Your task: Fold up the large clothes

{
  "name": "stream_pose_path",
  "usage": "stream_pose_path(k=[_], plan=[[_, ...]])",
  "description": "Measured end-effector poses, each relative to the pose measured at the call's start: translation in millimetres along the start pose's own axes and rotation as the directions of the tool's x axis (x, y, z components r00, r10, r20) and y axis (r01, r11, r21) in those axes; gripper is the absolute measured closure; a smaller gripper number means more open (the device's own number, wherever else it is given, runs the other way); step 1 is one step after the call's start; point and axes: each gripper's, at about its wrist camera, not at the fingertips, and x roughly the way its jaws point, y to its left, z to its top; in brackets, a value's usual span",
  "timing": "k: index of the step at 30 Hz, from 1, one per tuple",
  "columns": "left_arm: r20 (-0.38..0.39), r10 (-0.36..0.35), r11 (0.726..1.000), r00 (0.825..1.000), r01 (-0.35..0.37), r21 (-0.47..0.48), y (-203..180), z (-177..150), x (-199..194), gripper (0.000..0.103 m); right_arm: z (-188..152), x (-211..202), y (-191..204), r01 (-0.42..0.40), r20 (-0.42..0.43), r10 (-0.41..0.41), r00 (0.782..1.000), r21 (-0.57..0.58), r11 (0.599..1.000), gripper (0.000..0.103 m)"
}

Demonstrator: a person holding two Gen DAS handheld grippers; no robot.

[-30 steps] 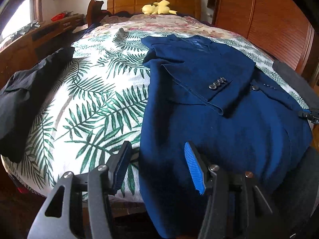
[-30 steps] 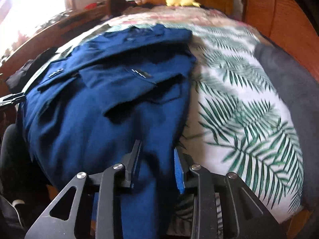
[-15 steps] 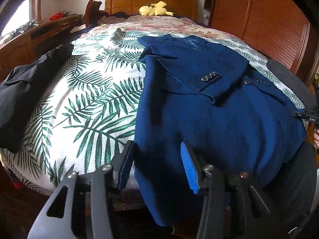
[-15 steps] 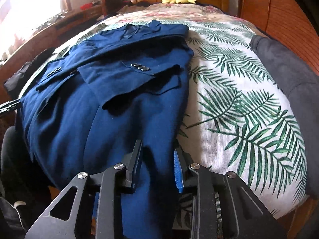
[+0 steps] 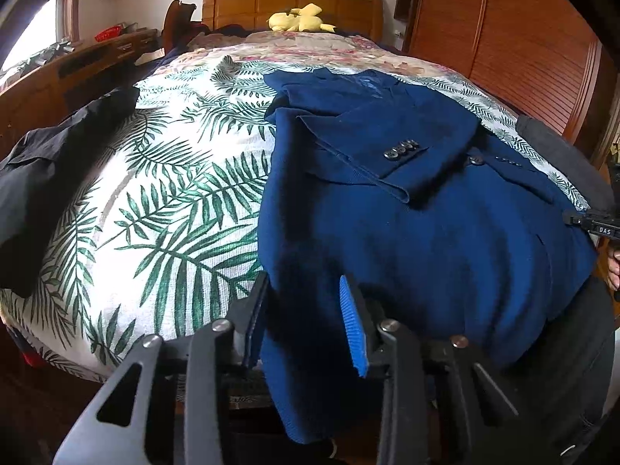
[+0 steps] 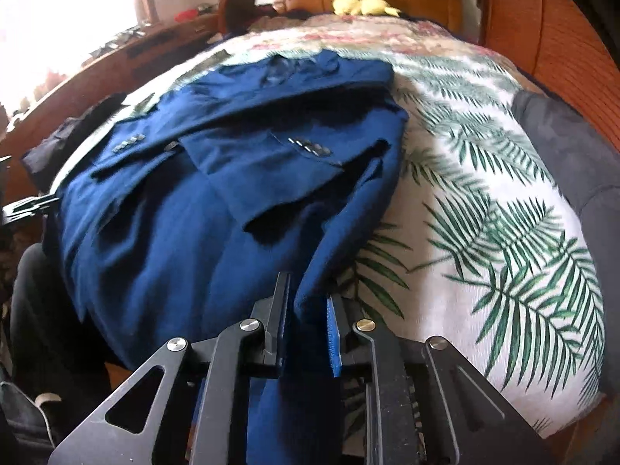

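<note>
Two claws of mine point down at the near hem of a blue jacket (image 5: 407, 232) lying on a bed. The bedspread (image 5: 162, 201), white with green palm leaves, is bare on the outer side of each claw: to the left of my left gripper (image 5: 306, 310) and to the right of my right gripper (image 6: 308, 310). Further left lies a black garment (image 5: 50, 178); at the far right edge lies a grey garment (image 6: 573, 162). The jacket's hem spills over the mattress edge just below both claws.

The jacket's long axis runs straight away from me, collar at the far end towards the wooden headboard (image 5: 290, 4), where a yellow soft toy (image 5: 298, 19) sits. Both sleeves are folded across its front, cuff buttons showing.

My left claw has just been closing; its jaws stand partly apart, straddling the jacket's left hem corner, and I cannot tell whether the pads press it. My right claw has also just been closing; its jaws are close together, clamped on a ridge of the right hem.
</note>
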Motion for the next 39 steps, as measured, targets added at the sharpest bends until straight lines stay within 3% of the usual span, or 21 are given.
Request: stream_pose_path(k=[5, 6, 7, 8, 10, 14, 17, 21, 25, 30, 35, 37, 39], plan=[[-0.001, -0.006, 1.0, 1.0, 0.006, -0.002, 1.9, 0.1, 1.5, 0.072, -4.3, 5.6, -15.1, -0.059, -0.017, 0.061, 0.998, 0.071, 0.996, 0.086], [-0.001, -0.005, 1.0, 1.0, 0.005, 0.003, 1.4, 0.6, 1.2, 0.08, -4.2, 5.4, -17.0, -0.07, -0.016, 0.072, 0.997, 0.079, 0.994, 0.086], [0.0, -0.01, 1.0, 1.0, 0.01, 0.006, 1.5, 2.3, 0.5, 0.098, -3.5, 5.1, -17.4, -0.075, -0.016, 0.077, 0.997, 0.078, 0.994, 0.086], [0.005, -0.028, 1.0, 1.0, 0.028, -0.003, 1.8, 4.7, -1.4, 0.101, -1.8, 3.3, -17.6, -0.081, -0.006, 0.081, 0.997, 0.074, 0.994, 0.094], [0.016, -0.047, 0.999, 0.999, 0.047, 0.007, -2.6, 12.2, -7.8, 0.102, 3.4, -2.9, -18.6, -0.106, 0.025, 0.104, 0.994, 0.085, 0.991, 0.098], [0.122, -0.06, 0.997, 0.991, 0.053, 0.063, -20.1, 43.2, -45.7, 0.103, 24.6, -31.5, -13.3, -0.133, 0.144, 0.121, 0.982, 0.076, 0.988, 0.1], [0.177, -0.112, 0.992, 0.978, 0.099, 0.077, -26.6, 80.5, -77.3, 0.103, 50.8, -58.9, -7.7, -0.173, 0.242, 0.152, 0.958, 0.07, 0.982, 0.1], [0.251, -0.085, 0.988, 0.964, 0.047, 0.15, -41.7, 127.9, -115.2, 0.103, 88.6, -92.7, 7.2, -0.193, 0.322, 0.173, 0.931, 0.033, 0.981, 0.101], [0.314, -0.082, 0.981, 0.946, 0.021, 0.191, -53.3, 158.4, -150.0, 0.103, 119.5, -134.2, 25.1, -0.199, 0.416, 0.189, 0.89, -0.017, 0.98, 0.101], [0.405, -0.109, 0.974, 0.908, 0.017, 0.224, -67.9, 184.7, -202.2, 0.103, 145.1, -193.3, 40.3, -0.204, 0.522, 0.213, 0.826, -0.076, 0.976, 0.101], [0.483, -0.122, 0.969, 0.867, -0.001, 0.247, -73.2, 196.5, -249.9, 0.103, 147.4, -253.0, 44.3, -0.197, 0.6, 0.232, 0.766, -0.125, 0.972, 0.101], [0.491, -0.111, 0.971, 0.864, -0.012, 0.24, -69.4, 200.2, -253.0, 0.103, 142.4, -272.6, 42.1, -0.191, 0.625, 0.231, 0.746, -0.131, 0.973, 0.101], [0.471, -0.098, 0.973, 0.877, -0.016, 0.232, -65.5, 204.9, -241.0, 0.103, 140.0, -280.3, 33.9, -0.176, 0.636, 0.208, 0.743, -0.114, 0.978, 0.101]])
